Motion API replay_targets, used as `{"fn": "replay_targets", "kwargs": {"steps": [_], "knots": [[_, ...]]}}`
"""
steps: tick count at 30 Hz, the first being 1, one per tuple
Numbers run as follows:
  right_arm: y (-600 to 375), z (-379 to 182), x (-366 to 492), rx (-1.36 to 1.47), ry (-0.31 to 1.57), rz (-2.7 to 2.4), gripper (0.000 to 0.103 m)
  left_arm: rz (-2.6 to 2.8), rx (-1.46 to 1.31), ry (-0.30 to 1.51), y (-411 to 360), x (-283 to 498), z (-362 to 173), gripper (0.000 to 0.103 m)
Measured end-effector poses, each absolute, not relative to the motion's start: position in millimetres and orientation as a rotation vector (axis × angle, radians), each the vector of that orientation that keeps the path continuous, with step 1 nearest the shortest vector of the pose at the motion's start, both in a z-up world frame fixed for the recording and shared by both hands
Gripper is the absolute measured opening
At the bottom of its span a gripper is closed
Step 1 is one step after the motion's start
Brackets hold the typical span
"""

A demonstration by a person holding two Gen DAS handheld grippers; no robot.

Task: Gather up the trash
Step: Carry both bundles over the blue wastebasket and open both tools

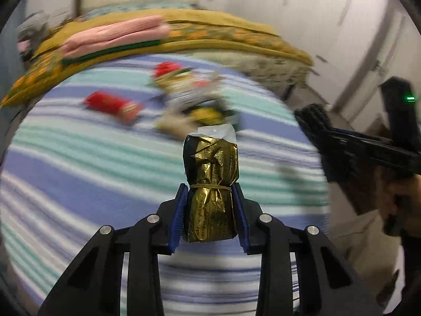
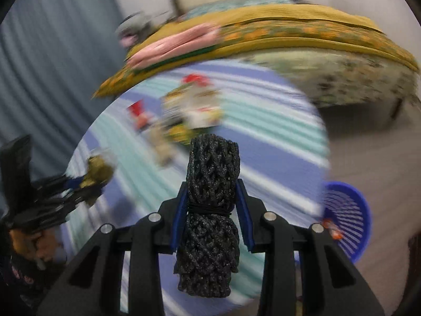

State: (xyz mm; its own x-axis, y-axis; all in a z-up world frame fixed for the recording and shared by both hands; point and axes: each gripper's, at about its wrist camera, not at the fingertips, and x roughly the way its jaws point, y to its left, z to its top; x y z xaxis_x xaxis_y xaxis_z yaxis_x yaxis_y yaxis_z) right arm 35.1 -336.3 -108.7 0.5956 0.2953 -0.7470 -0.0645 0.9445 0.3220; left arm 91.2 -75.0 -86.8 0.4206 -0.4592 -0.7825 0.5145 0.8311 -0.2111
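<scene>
Gold foil bundle (image 1: 210, 184), tied with a rubber band, sits clamped in the left gripper (image 1: 210, 210) above the striped worktop (image 1: 79, 171); the right gripper (image 2: 211, 210) pinches a black mesh roll (image 2: 210, 210). Both should travel level to the blue basket (image 2: 352, 226) at far right. More wrappers (image 1: 189, 97) wait behind; the worktop's edge lies between.

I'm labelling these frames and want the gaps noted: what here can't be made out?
- Trash pile, left wrist view: motion blur; items can't be identified.
- Red packet, left wrist view: print blurred.
- Basket, right wrist view: partly behind the table; contents unclear.
- Gold bundle in the left gripper: contents wrapped.
- Black bundle in the right gripper: lower end unseen.
</scene>
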Motion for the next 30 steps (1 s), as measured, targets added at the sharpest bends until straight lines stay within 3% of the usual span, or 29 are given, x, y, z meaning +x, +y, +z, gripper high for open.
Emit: {"fn": "replay_targets", "kwargs": {"steps": [9,20,22,23,24,25,30], "knots": [[-476.4,-132.9,16.5,0.380,0.877,-0.057,0.034,-0.869,0.134,0.972,-248.2,87.1,-75.1,0.034],[-572.6,-201.7,13.6,0.543,0.917,-0.179,0.035,-0.942,0.228,1.080,-399.0,107.6,-133.6,0.035],[-583.1,-214.5,14.0,0.586,0.925,-0.184,0.037,-0.935,0.243,1.090,-416.1,111.6,-145.5,0.038],[-586.6,-219.3,14.3,0.601,0.929,-0.183,0.043,-0.930,0.246,1.091,-422.1,114.2,-149.2,0.047],[-590.8,-225.7,14.7,0.619,0.939,-0.180,0.056,-0.925,0.242,1.090,-428.9,118.6,-153.8,0.055],[-595.0,-231.0,13.8,0.635,0.943,-0.187,0.062,-0.925,0.235,1.092,-430.5,120.8,-156.6,0.058],[-605.3,-229.1,4.8,0.658,0.917,-0.226,0.067,-0.895,0.222,1.037,-423.3,125.6,-144.7,0.082]]}}
